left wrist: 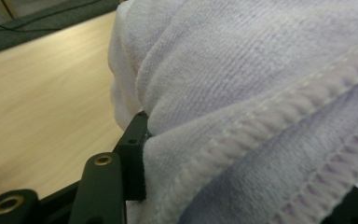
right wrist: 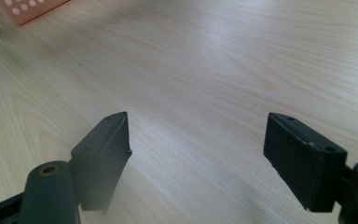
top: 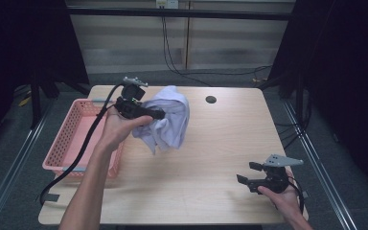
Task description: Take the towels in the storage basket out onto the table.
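Observation:
A pale lavender-white towel (top: 173,120) hangs bunched over the back left of the wooden table (top: 206,158). My left gripper (top: 160,114) is shut on its upper part. In the left gripper view the towel (left wrist: 261,93) bulges between the jaws of the left gripper (left wrist: 247,182), its stitched hem running across, and one black pad (left wrist: 136,154) presses into the cloth. Low over the front right corner, my right gripper (top: 246,172) is held open with nothing in it. In its own view the right gripper (right wrist: 198,154) has its jaws wide apart over bare wood.
A pink perforated basket (top: 66,132) stands at the table's left edge, just left of my left hand; its corner (right wrist: 28,8) shows in the right gripper view. A small round hole (top: 211,99) sits in the tabletop at the back. Black cables trail off the left side.

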`<state>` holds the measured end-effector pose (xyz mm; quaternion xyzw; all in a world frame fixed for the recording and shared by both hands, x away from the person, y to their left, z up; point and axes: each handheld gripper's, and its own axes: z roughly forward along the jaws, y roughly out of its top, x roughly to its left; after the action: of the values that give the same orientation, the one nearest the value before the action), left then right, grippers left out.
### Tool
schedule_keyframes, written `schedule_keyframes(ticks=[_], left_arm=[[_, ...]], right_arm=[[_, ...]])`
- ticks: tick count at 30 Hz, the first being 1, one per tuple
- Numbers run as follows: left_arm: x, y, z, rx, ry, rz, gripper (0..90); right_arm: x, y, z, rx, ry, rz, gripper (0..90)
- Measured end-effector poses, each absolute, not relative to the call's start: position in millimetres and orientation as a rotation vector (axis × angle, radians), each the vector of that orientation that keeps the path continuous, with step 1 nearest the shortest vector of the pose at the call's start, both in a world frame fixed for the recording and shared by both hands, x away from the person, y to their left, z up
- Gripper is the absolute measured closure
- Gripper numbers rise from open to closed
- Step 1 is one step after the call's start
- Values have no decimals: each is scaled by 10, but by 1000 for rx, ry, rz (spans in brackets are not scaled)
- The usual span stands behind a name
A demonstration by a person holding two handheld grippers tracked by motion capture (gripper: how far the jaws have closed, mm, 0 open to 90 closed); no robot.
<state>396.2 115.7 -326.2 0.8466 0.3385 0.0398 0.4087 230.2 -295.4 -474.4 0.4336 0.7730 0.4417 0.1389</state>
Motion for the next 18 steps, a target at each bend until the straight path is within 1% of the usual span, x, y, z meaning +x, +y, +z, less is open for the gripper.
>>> schedule_keyframes(ticks=[9,12,14,18], left_arm=[[3804,674,-3815,2206,788,32,475],[3778,577,-3994,2227,776,43,472],[3760,527,-4084,2216,795,27,471],[3717,418,-4297,2263,773,1,461]], right_arm=[[2303,-2943,-4750,1256,2245,1274,221],[2301,-2940,-4754,1247,2248,1271,221],[2301,-2937,-4757,1243,2253,1267,221],[2305,-2925,-4762,1241,2260,1265,221]])
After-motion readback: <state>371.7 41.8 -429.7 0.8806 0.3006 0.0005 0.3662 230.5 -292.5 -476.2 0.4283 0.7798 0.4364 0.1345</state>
